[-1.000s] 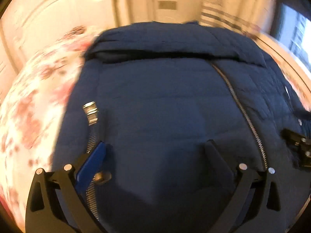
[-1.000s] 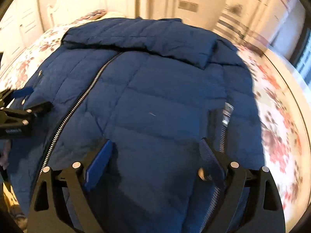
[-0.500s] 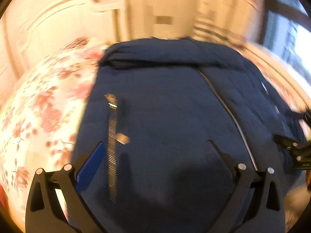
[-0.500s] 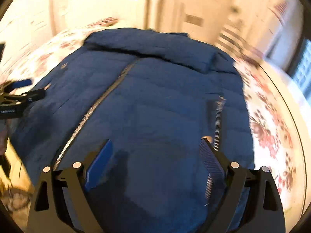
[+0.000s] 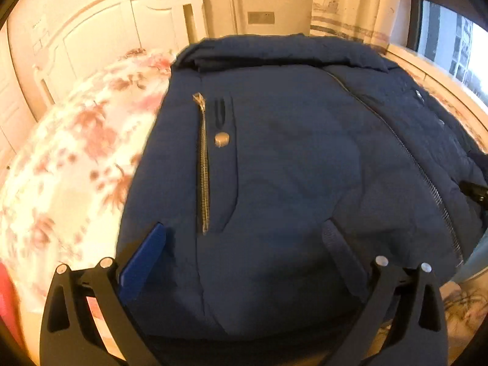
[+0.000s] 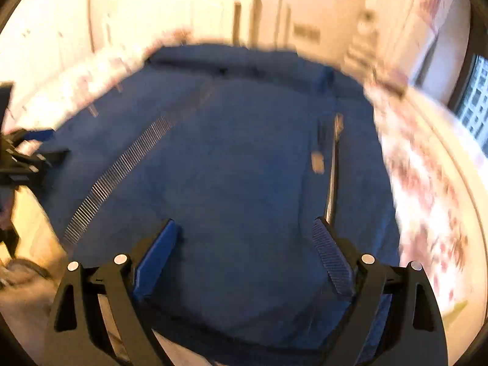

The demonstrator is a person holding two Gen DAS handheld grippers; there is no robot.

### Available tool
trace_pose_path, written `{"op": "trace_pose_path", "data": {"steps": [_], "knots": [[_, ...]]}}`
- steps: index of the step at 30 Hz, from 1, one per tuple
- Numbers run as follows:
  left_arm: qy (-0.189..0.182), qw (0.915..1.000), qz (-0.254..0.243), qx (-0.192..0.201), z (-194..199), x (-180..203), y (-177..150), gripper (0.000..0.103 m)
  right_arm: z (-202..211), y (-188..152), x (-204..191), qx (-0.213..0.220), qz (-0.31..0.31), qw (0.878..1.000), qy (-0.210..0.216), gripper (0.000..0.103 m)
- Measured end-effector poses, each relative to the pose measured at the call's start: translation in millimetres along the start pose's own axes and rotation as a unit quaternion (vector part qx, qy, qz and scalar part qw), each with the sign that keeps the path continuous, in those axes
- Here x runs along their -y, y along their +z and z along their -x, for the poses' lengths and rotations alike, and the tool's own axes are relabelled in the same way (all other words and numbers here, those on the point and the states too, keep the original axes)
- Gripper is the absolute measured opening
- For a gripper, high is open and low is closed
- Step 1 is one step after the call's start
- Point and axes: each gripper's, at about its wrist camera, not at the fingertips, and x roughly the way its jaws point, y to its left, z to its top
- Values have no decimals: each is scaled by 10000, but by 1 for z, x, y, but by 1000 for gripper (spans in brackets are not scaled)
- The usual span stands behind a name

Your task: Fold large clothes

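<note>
A large navy quilted jacket lies spread front-up on a floral bed sheet, collar toward the headboard. Its main zipper runs down the middle, and a pocket zipper with a metal snap sits on the left panel. My left gripper hovers open over the jacket's near hem, nothing between its fingers. In the blurred right wrist view the jacket fills the frame, and my right gripper stands open over its near hem beside the other pocket zipper. The main zipper runs diagonally on the left.
A white headboard and wall stand beyond the bed, with a curtain and window at the right. The near bed edge lies under the fingers, with floor at lower right. The left gripper shows at the right wrist view's left edge.
Both grippers have drawn back toward the jacket's near hem, staying open. The pocket zippers that were at the fingertips now lie well ahead of them, and more of the bed shows.
</note>
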Motion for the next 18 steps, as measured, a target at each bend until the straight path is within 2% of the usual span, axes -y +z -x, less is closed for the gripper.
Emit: {"op": "trace_pose_path", "data": {"steps": [4,7,9,10,11,12,13,18], "knots": [[272,9995,-136,-39,5,7,0,101,7,2,-3,-60,27,9998,-164,86],[460,9985,-290,-14,13,13,-1,101,28,1,-1,324,-67,9989,-345,86],[379,9990,-228,6,13,9,-6,101,28,-6,9,304,-152,9977,-592,86],[279,9995,-128,-1,13,5,-8,101,19,-13,22,98,-300,9975,-629,86],[194,9998,-54,-17,10,1,-8,101,12,-18,32,-5,-501,9979,-416,88],[140,9999,-16,-30,9,-2,-7,101,13,-24,42,85,-811,9965,-184,88],[148,9999,-27,-29,10,-1,-8,101,15,-25,42,95,-860,9961,-182,88],[208,9998,-73,-18,9,2,-9,101,33,-24,39,428,-705,9948,-597,88]]}}
